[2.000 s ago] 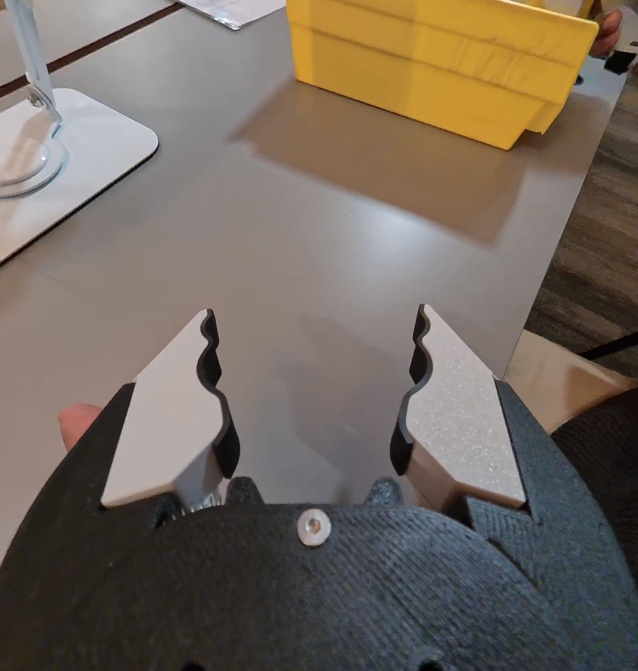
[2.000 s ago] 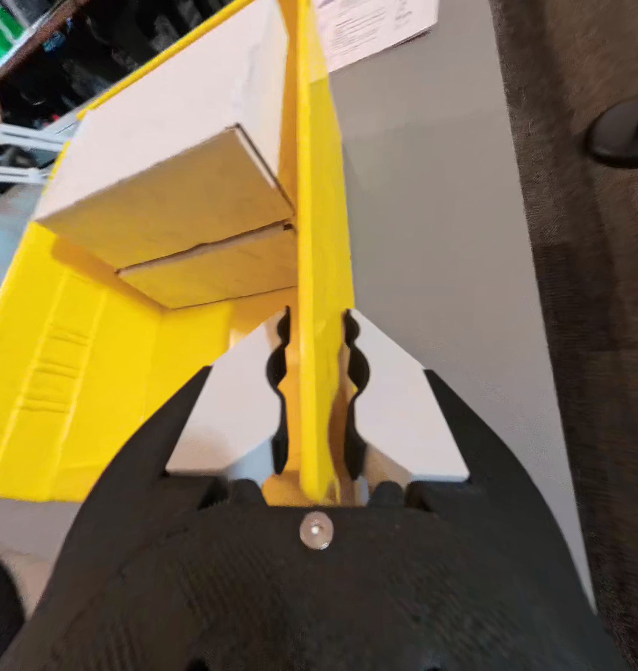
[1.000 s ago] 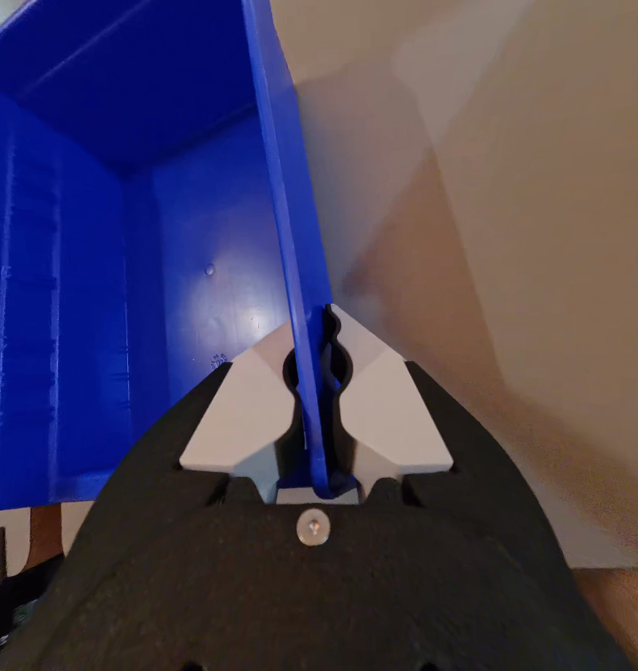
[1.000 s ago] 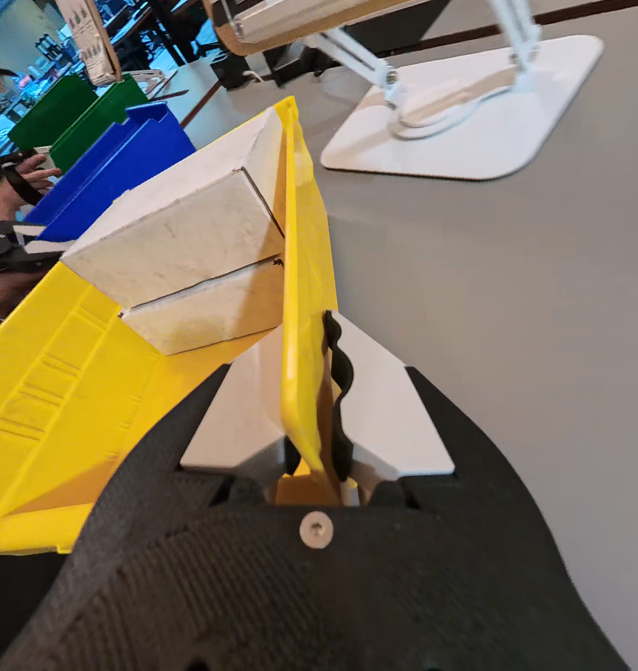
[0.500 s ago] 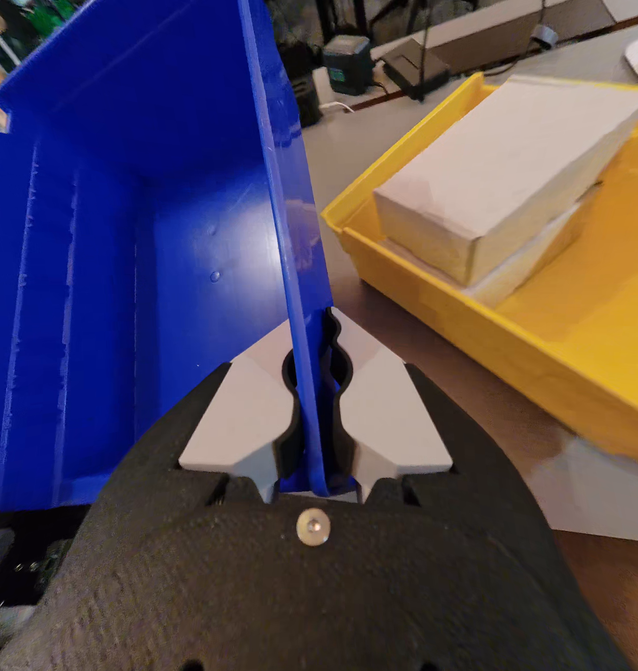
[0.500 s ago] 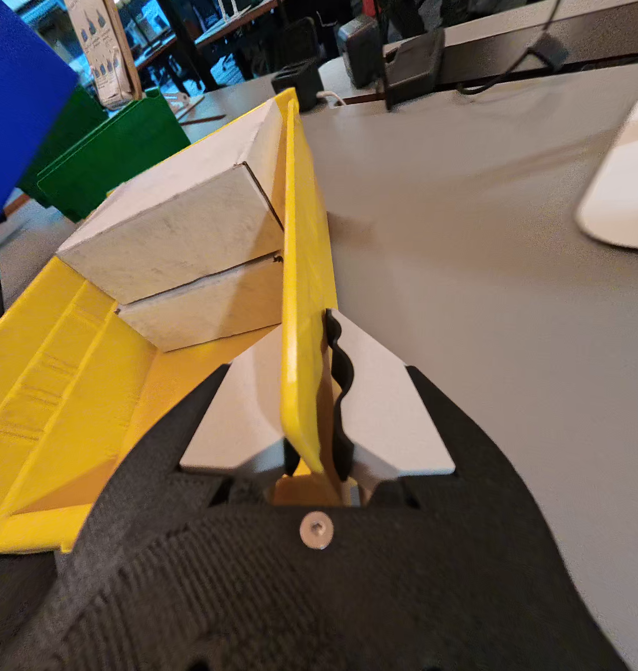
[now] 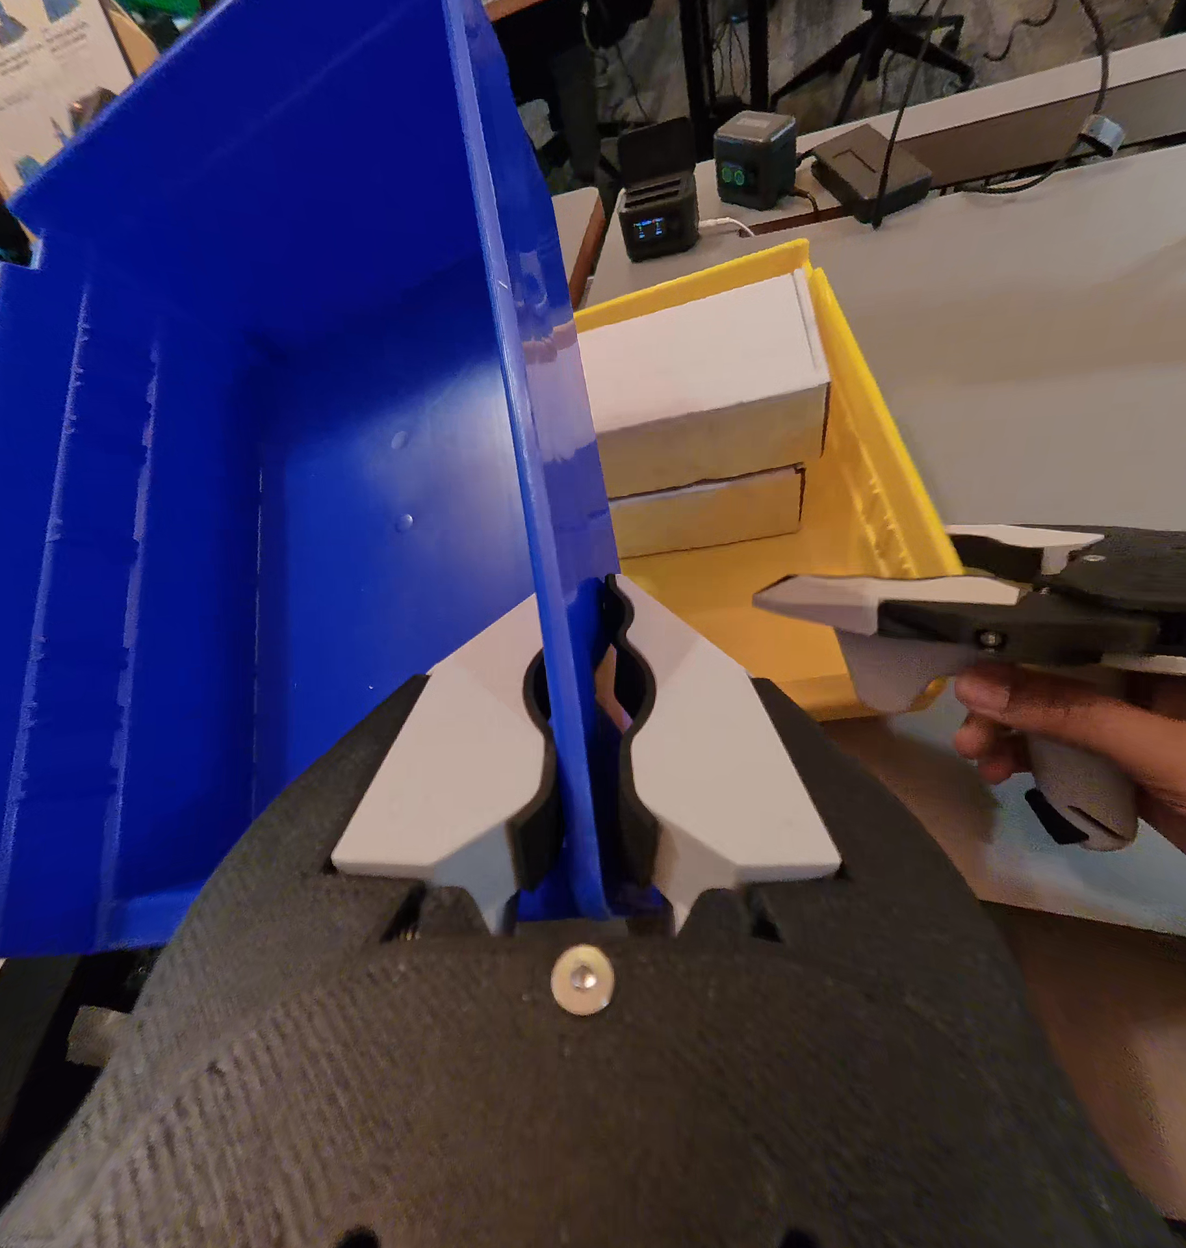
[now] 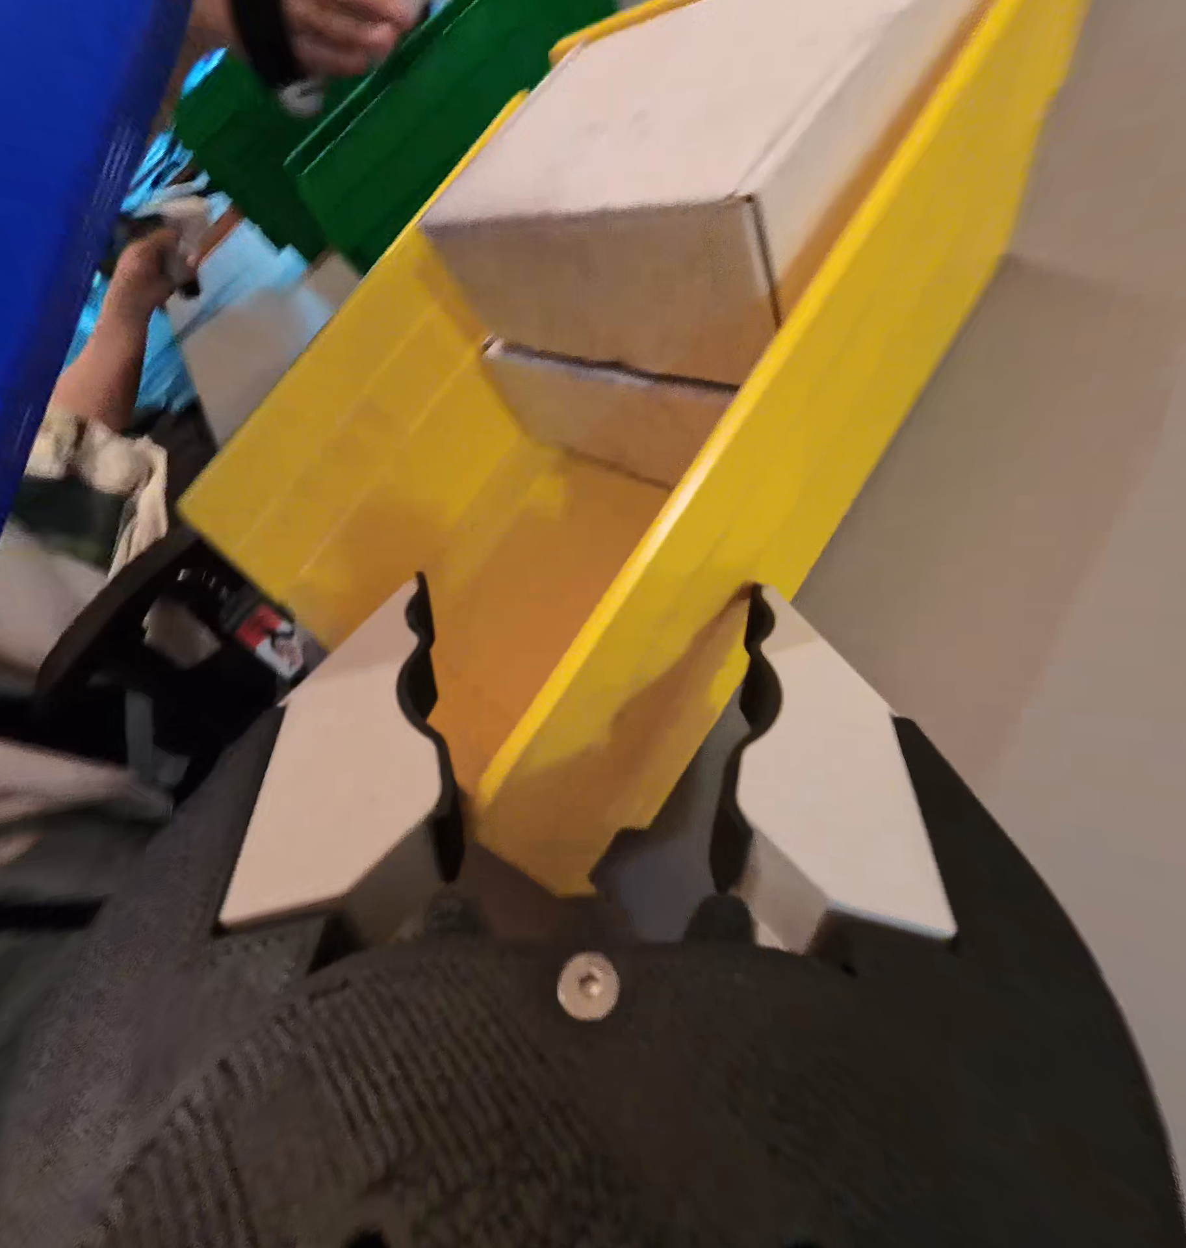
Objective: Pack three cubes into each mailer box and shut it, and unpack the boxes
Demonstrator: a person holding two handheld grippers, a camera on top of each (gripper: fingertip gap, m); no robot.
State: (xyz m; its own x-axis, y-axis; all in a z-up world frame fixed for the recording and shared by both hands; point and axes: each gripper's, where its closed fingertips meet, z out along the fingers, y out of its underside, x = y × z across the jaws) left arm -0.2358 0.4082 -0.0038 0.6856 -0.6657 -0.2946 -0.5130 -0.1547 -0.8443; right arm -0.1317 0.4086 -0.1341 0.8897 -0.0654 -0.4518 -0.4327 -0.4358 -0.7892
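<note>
My left gripper (image 7: pixel 576 608) is shut on the right wall of an empty blue bin (image 7: pixel 171 473), which fills the left of the left wrist view. A yellow bin (image 7: pixel 873 459) sits on the grey table to its right and holds two shut white mailer boxes, one (image 7: pixel 698 365) stacked on the other (image 7: pixel 705 513). My right gripper (image 8: pixel 586 587) is open, with its fingers on either side of the yellow bin's (image 8: pixel 813 405) near wall. It also shows in the left wrist view (image 7: pixel 860 567). No cubes are in view.
The grey table (image 7: pixel 1015 338) stretches right of the yellow bin. Black charger blocks (image 7: pixel 657 196) and cables stand at its far edge. Green bins (image 8: pixel 347 155) and another person's arm (image 8: pixel 124 283) lie beyond the yellow bin. A hand (image 7: pixel 1049 729) holds the right gripper.
My right gripper has opened and let go of the yellow bin's wall. My left gripper, still shut on the blue bin, has swung it so the yellow bin shows closer beside it.
</note>
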